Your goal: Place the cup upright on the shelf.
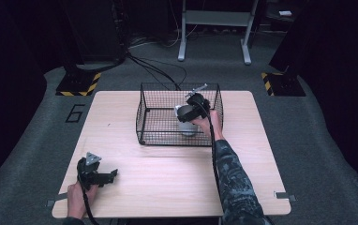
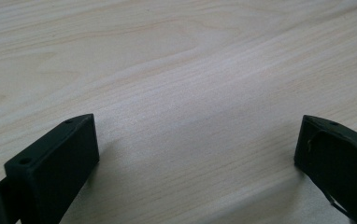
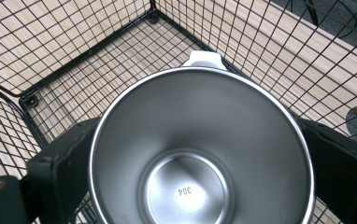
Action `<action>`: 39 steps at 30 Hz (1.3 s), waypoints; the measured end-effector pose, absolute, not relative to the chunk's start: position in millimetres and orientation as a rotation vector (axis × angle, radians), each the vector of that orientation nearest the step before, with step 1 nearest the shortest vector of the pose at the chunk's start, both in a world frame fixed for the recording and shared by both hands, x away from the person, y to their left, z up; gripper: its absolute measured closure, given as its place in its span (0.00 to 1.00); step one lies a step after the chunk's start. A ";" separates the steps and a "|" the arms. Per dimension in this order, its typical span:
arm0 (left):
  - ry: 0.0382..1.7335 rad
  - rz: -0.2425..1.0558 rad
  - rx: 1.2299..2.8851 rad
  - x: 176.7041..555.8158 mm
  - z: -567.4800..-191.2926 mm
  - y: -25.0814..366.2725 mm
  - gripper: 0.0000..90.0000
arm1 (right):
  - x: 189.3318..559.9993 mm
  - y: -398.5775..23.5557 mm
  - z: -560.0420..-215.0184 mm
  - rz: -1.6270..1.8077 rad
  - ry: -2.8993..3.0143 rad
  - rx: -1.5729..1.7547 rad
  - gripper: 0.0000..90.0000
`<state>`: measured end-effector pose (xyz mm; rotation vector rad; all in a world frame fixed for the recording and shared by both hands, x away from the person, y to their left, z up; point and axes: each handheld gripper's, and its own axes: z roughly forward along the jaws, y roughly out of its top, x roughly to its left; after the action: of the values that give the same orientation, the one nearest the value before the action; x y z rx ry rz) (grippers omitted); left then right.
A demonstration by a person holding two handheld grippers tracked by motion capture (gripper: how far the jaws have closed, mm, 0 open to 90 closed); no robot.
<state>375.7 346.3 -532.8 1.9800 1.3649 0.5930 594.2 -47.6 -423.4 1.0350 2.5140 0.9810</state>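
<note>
A stainless steel cup point(image 1: 185, 123) with a white handle point(image 3: 203, 59) hangs inside the black wire basket point(image 1: 142, 112) near its front right. My right gripper point(image 1: 187, 113) is shut on the cup point(image 3: 200, 158), one jaw on each side of its rim, above the basket's floor point(image 3: 74, 60). The cup's open mouth faces the right gripper view, and it is empty. At the table's front left corner my left gripper point(image 1: 110, 176) rests low, pointing right. Its jaws stand wide apart over the bare wood point(image 2: 167, 56), so the left gripper point(image 2: 195, 135) is open.
The basket stands at the back middle of the light wooden table point(image 1: 167, 178). Cables point(image 1: 158, 70) run on the grey floor behind it. Stands with yellow-black bases point(image 1: 78, 84) flank the far corners, and a white frame point(image 1: 214, 28) stands farther back.
</note>
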 end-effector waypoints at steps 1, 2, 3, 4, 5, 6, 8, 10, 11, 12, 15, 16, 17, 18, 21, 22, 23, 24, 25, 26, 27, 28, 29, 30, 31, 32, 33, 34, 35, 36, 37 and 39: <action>1.365 0.593 1.980 375.7 -532.8 346.3 0.00 | 594.3 -47.6 -423.9 0.981 2.515 1.035 0.06; 1.365 0.593 1.980 375.7 -532.8 346.2 0.00 | 594.3 -47.4 -424.4 0.974 2.516 1.039 0.06; 1.365 0.593 1.980 375.7 -532.8 346.3 0.00 | 594.5 -47.3 -425.0 0.972 2.520 1.038 0.06; 1.365 0.593 1.981 375.7 -532.8 346.3 0.00 | 594.3 -47.4 -425.3 0.972 2.519 1.036 0.06; 1.365 0.593 1.980 375.7 -532.8 346.2 0.00 | 594.2 -47.6 -425.2 0.973 2.518 1.039 0.06; 1.365 0.593 1.981 375.7 -532.8 346.3 0.00 | 594.1 -47.5 -425.1 0.972 2.518 1.042 0.06; 1.364 0.593 1.981 375.7 -532.8 346.3 0.00 | 594.0 -47.7 -424.9 0.964 2.523 1.036 0.06; 1.365 0.593 1.981 375.7 -532.8 346.3 0.00 | 593.9 -47.5 -424.9 0.965 2.517 1.055 0.06; 1.365 0.593 1.980 375.7 -532.8 346.3 0.00 | 594.2 -48.3 -425.0 0.956 2.523 1.050 0.06; 1.364 0.594 1.981 375.8 -532.8 346.3 0.00 | 594.0 -48.2 -425.0 0.958 2.519 1.063 0.06; 1.365 0.593 1.981 375.7 -532.8 346.3 0.00 | 594.1 -49.0 -424.8 0.947 2.528 1.061 0.06; 1.365 0.593 1.980 375.7 -532.8 346.3 0.00 | 593.8 -48.9 -424.6 0.939 2.529 1.072 0.06; 1.365 0.593 1.980 375.7 -532.8 346.2 0.00 | 593.9 -49.3 -424.9 0.931 2.536 1.072 0.05; 1.365 0.593 1.980 375.7 -532.8 346.3 0.00 | 593.9 -49.5 -425.1 0.931 2.538 1.081 0.05; 1.365 0.593 1.980 375.7 -532.8 346.2 0.00 | 592.6 -50.0 -423.6 0.951 2.537 1.090 0.05; 1.365 0.593 1.980 375.7 -532.8 346.2 0.00 | 592.0 -49.3 -423.0 0.952 2.533 1.088 0.04; 1.365 0.593 1.980 375.7 -532.8 346.2 0.00 | 590.9 -48.5 -421.8 0.958 2.522 1.097 0.03; 1.365 0.593 1.980 375.7 -532.8 346.2 0.00 | 590.1 -48.4 -420.1 0.967 2.515 1.096 0.02; 1.365 0.593 1.980 375.7 -532.8 346.2 0.00 | 589.0 -49.1 -417.7 0.969 2.504 1.085 0.02; 1.365 0.594 1.980 375.7 -532.8 346.3 0.00 | 586.6 -49.2 -414.3 0.979 2.483 1.095 0.01; 1.365 0.593 1.980 375.7 -532.8 346.2 0.00 | 585.0 -48.9 -412.1 0.997 2.470 1.112 0.00; 1.365 0.593 1.980 375.7 -532.8 346.3 0.00 | 584.1 -50.4 -408.9 1.007 2.467 1.083 0.00; 1.365 0.595 1.979 375.7 -532.9 346.2 0.00 | 581.4 -50.6 -405.5 1.011 2.457 1.087 0.00; 1.365 0.593 1.980 375.7 -532.8 346.2 0.00 | 579.7 -51.2 -402.1 1.027 2.447 1.069 0.00; 1.364 0.595 1.981 375.8 -532.8 346.3 0.00 | 576.9 -52.0 -398.3 1.033 2.436 1.063 0.00; 1.365 0.595 1.979 375.8 -532.8 346.2 0.00 | 573.9 -52.8 -394.5 1.043 2.428 1.062 0.00; 1.365 0.593 1.981 375.7 -532.8 346.3 0.00 | 570.7 -53.5 -390.6 1.050 2.423 1.059 0.00; 1.365 0.594 1.979 375.7 -532.8 346.2 0.00 | 568.2 -54.7 -386.9 1.059 2.411 1.035 0.00; 1.365 0.594 1.980 375.7 -532.8 346.3 0.00 | 565.2 -55.8 -383.4 1.073 2.404 1.027 0.00; 1.365 0.594 1.980 375.7 -532.8 346.2 0.00 | 560.9 -56.4 -379.6 1.082 2.404 1.038 0.00; 1.364 0.595 1.980 375.8 -532.8 346.3 0.00 | 557.7 -57.2 -376.5 1.087 2.399 1.020 0.00; 1.364 0.595 1.980 375.8 -532.8 346.3 0.00 | 552.7 -58.8 -372.1 1.099 2.390 1.014 0.00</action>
<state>375.8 346.3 -532.8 1.9801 1.3639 0.5947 552.7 -58.8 -372.1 1.0142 2.3902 1.0994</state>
